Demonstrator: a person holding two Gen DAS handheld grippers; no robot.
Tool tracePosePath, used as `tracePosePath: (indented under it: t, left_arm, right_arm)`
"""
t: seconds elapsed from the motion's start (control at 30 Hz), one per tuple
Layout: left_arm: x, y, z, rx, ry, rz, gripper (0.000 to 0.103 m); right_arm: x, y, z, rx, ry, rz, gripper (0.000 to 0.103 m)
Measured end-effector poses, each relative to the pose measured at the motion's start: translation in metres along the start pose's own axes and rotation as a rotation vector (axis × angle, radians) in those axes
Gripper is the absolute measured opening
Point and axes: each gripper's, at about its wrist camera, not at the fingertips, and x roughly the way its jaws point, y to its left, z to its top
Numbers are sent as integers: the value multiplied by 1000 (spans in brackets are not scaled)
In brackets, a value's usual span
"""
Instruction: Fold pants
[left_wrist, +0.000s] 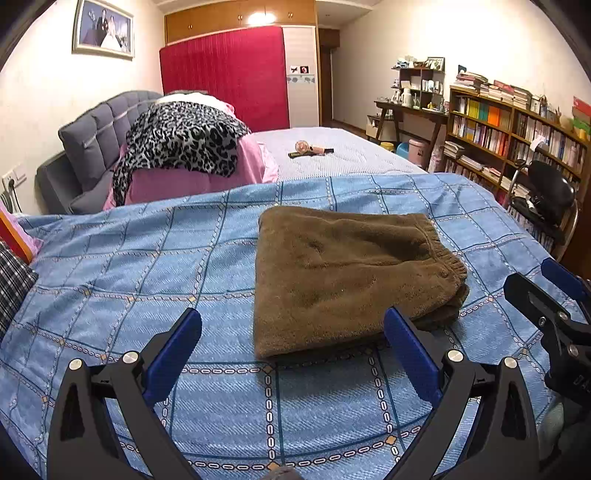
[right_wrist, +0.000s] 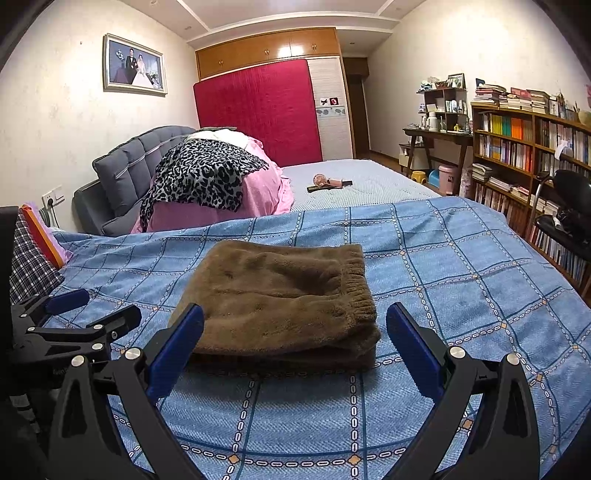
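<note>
Brown fleece pants (left_wrist: 343, 280) lie folded into a thick rectangle on the blue checked bedspread (left_wrist: 147, 258), ribbed waistband at the right. They also show in the right wrist view (right_wrist: 280, 302). My left gripper (left_wrist: 293, 328) is open and empty, just short of the pants' near edge. My right gripper (right_wrist: 295, 325) is open and empty, its jaws wide in front of the pants' near edge, not touching. The right gripper shows at the right of the left wrist view (left_wrist: 546, 295), the left gripper at the left of the right wrist view (right_wrist: 77, 317).
A leopard-print cloth over pink bedding (left_wrist: 184, 147) lies against the grey headboard (left_wrist: 96, 125). A small fan (left_wrist: 310, 148) lies on the far bed. Bookshelves (left_wrist: 517, 136) and a black chair (left_wrist: 546, 199) stand at the right. A plaid cloth (right_wrist: 29, 258) lies at the left.
</note>
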Motion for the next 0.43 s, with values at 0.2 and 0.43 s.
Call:
tracePosePath:
  t: [0.2, 0.43]
  left_arm:
    - [3, -1, -2, 5, 14, -1, 98]
    - [14, 10, -7, -49, 72, 0, 98]
  right_arm:
    - [1, -2, -3, 4, 7, -5, 100]
    - [8, -8, -9, 29, 46, -14, 100]
